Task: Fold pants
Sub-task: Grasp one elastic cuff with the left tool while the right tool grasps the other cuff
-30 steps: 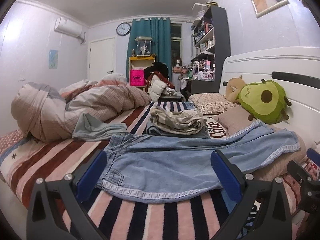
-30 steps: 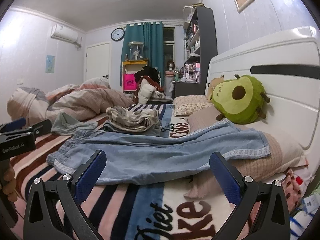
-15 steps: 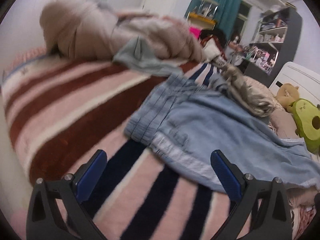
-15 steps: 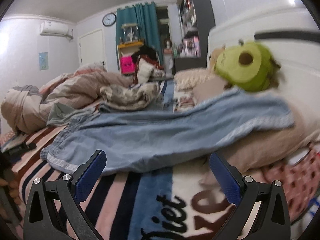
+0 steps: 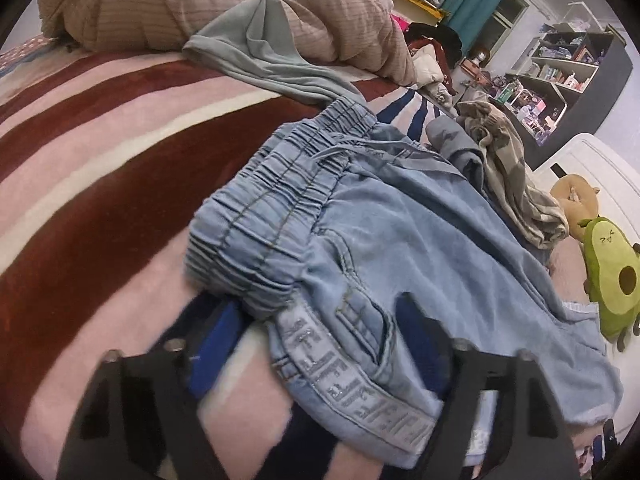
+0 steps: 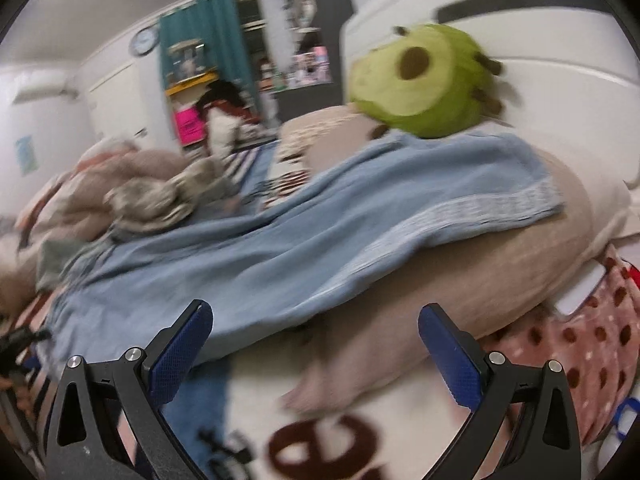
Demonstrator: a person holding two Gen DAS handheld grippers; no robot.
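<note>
Light blue denim pants (image 5: pixel 400 248) lie spread across the striped bed, elastic waistband (image 5: pixel 272 216) to the left, legs running right over a beige pillow. My left gripper (image 5: pixel 320 336) is open, low over the waistband corner, with a fold of the waistband and the patterned side stripe lying between its blue fingers (image 5: pixel 216 340). In the right wrist view the pants (image 6: pixel 304 240) stretch from lower left up to the leg hem (image 6: pixel 516 196) on the pillow. My right gripper (image 6: pixel 316 344) is open and empty, just short of the leg's near edge.
A striped blanket (image 5: pixel 100 152) covers the bed. A rumpled duvet (image 5: pixel 200 4), a grey-green garment (image 5: pixel 264 52) and a folded camouflage garment (image 5: pixel 516 176) lie behind the pants. An avocado plush (image 6: pixel 424 80) sits on the beige pillow (image 6: pixel 460 288) against the white headboard (image 6: pixel 540 28).
My left gripper has dropped and pushed in onto the waistband corner. My right gripper has moved forward and right toward the pant leg on the pillow. Both stay open.
</note>
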